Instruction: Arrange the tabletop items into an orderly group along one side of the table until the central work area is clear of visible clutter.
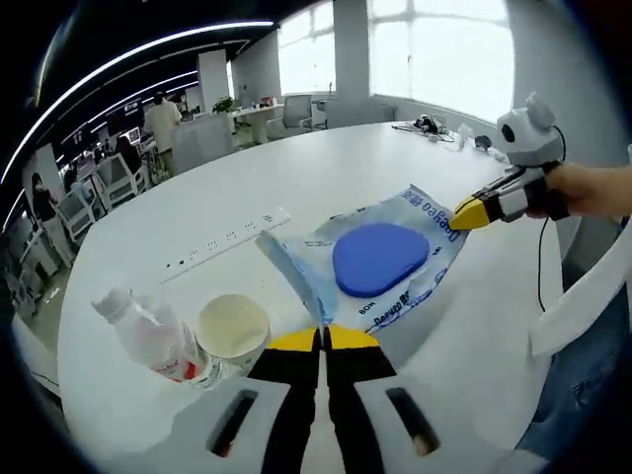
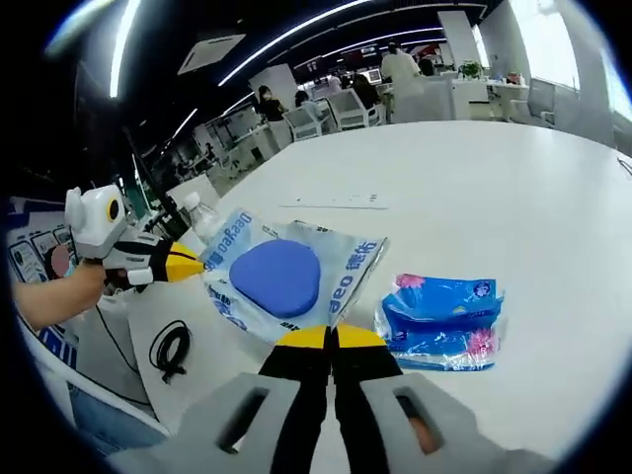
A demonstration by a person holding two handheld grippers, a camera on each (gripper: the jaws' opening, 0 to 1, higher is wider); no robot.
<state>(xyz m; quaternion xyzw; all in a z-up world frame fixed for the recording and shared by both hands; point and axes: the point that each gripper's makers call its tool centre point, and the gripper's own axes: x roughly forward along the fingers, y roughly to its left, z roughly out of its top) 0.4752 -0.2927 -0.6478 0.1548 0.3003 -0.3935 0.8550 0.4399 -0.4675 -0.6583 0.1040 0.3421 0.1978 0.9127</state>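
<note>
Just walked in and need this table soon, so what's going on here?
A person is tidying a white table with a hand-held claw in each hand. Both claws' jaws are closed and grip nothing. The left claw and the right claw sit at opposite edges of a plastic bag with a blue disc on it. A plastic bottle and a cup lie near the left claw, and a blue tissue pack near the right. Nothing looks grouped yet.
</note>
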